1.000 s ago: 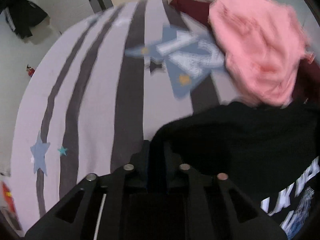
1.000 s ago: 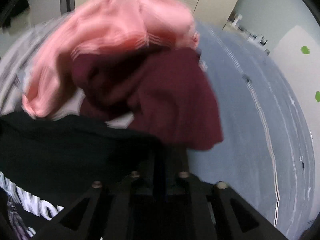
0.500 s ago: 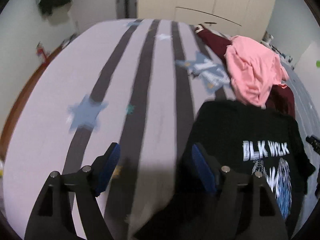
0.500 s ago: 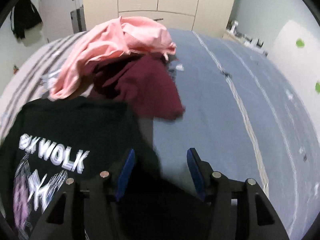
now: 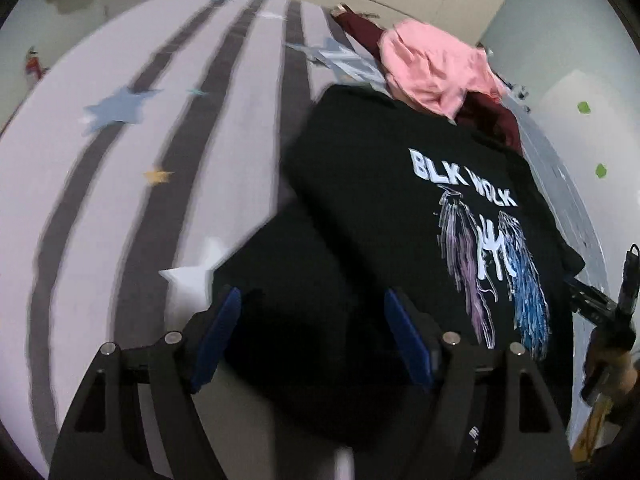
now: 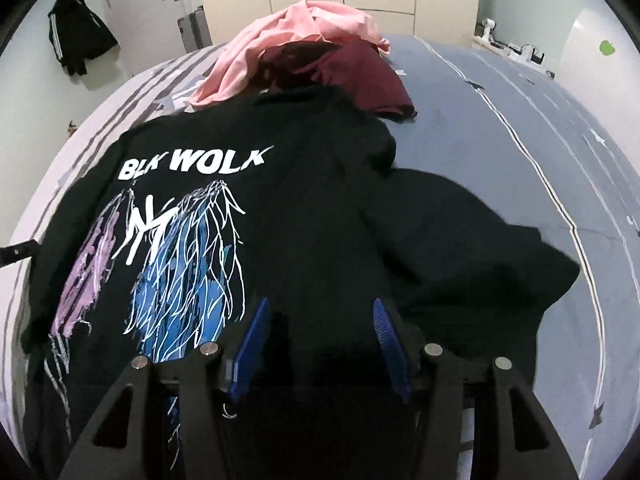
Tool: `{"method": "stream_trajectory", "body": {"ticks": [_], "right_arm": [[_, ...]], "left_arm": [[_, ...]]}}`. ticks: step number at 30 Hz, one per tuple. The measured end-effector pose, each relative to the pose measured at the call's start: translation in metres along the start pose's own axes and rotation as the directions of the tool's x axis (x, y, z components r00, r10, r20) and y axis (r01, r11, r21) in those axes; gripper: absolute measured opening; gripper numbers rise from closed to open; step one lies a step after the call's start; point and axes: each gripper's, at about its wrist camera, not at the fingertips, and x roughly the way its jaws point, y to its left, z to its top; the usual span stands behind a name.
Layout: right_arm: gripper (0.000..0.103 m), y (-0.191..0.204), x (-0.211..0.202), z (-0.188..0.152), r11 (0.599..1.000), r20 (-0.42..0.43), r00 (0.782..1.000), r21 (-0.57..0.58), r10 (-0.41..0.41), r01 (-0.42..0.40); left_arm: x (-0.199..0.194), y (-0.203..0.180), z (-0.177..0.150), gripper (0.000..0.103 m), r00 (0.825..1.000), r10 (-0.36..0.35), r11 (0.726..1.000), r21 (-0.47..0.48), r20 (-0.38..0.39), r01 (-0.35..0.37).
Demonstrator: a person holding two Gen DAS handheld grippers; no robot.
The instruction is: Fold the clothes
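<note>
A black T-shirt [image 5: 380,208] [image 6: 304,200] with a white "BLK WOLK" print and wing artwork lies spread print-up on the bed. Its left sleeve lies under my left gripper [image 5: 312,304], which is open with only cloth below the blue pads. My right gripper [image 6: 320,312] is also open, above the shirt's right side, near the bunched right sleeve [image 6: 472,248]. Neither gripper pinches the fabric. Part of the right gripper [image 5: 616,312] shows at the left wrist view's right edge.
A pink garment [image 5: 432,68] [image 6: 288,36] lies heaped on a maroon one [image 5: 492,120] [image 6: 360,76] beyond the shirt's collar. The bedding is striped with stars [image 5: 120,200] on the left and grey-blue [image 6: 500,140] on the right. A black jacket [image 6: 78,42] hangs on the wall.
Both grippers were shut on the black shirt's edge a second ago. They have opened, let it go and drawn back, so the whole shirt now lies in view.
</note>
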Motion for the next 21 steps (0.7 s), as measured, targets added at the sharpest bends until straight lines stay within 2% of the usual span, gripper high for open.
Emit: {"method": "stream_trajectory", "body": {"ticks": [2, 6, 9, 12, 14, 16, 18, 19, 20, 21], "right_arm": [[0.051, 0.004, 0.007, -0.003, 1.0, -0.008, 1.0, 0.006, -0.014, 0.015], [0.051, 0.007, 0.009, -0.002, 0.999, 0.006, 0.999, 0.005, -0.04, 0.04], [0.051, 0.004, 0.011, -0.001, 0.999, 0.008, 0.999, 0.012, -0.04, 0.039], [0.051, 0.003, 0.012, -0.002, 0.999, 0.01, 0.999, 0.004, -0.041, 0.041], [0.051, 0.003, 0.012, -0.003, 0.999, 0.011, 0.999, 0.002, -0.04, 0.04], [0.051, 0.003, 0.012, -0.004, 0.999, 0.013, 0.999, 0.0, -0.041, 0.041], [0.051, 0.003, 0.012, -0.004, 0.999, 0.016, 0.999, 0.0, -0.044, 0.044], [0.051, 0.003, 0.012, -0.004, 0.999, 0.017, 0.999, 0.003, -0.045, 0.045], [0.051, 0.003, 0.012, -0.004, 0.999, 0.018, 0.999, 0.007, -0.046, 0.046], [0.051, 0.003, 0.012, -0.004, 0.999, 0.018, 0.999, 0.015, -0.046, 0.046]], "left_arm": [[0.017, -0.008, 0.002, 0.071, 0.994, 0.107, 0.994, 0.03, -0.035, -0.106], [-0.001, 0.001, 0.002, 0.068, 0.978, 0.2, 0.979, -0.044, 0.053, -0.197], [-0.012, 0.021, -0.011, 0.069, 0.95, 0.304, 0.949, -0.115, 0.077, -0.294], [-0.001, 0.042, -0.024, 0.069, 0.966, 0.26, 0.946, -0.2, 0.006, -0.254], [0.0, 0.042, -0.028, 0.069, 0.97, 0.24, 0.955, -0.183, 0.021, -0.232], [0.002, 0.035, -0.027, 0.068, 0.98, 0.192, 0.972, -0.15, 0.055, -0.182], [0.002, 0.031, -0.025, 0.044, 0.982, 0.171, 0.978, -0.131, 0.08, -0.16], [0.0, 0.032, -0.022, 0.018, 0.982, 0.171, 0.978, -0.134, 0.084, -0.158], [-0.002, 0.034, -0.02, 0.002, 0.981, 0.17, 0.978, -0.137, 0.089, -0.157], [-0.004, 0.038, -0.017, 0.002, 0.983, 0.156, 0.978, -0.152, 0.095, -0.141]]}}
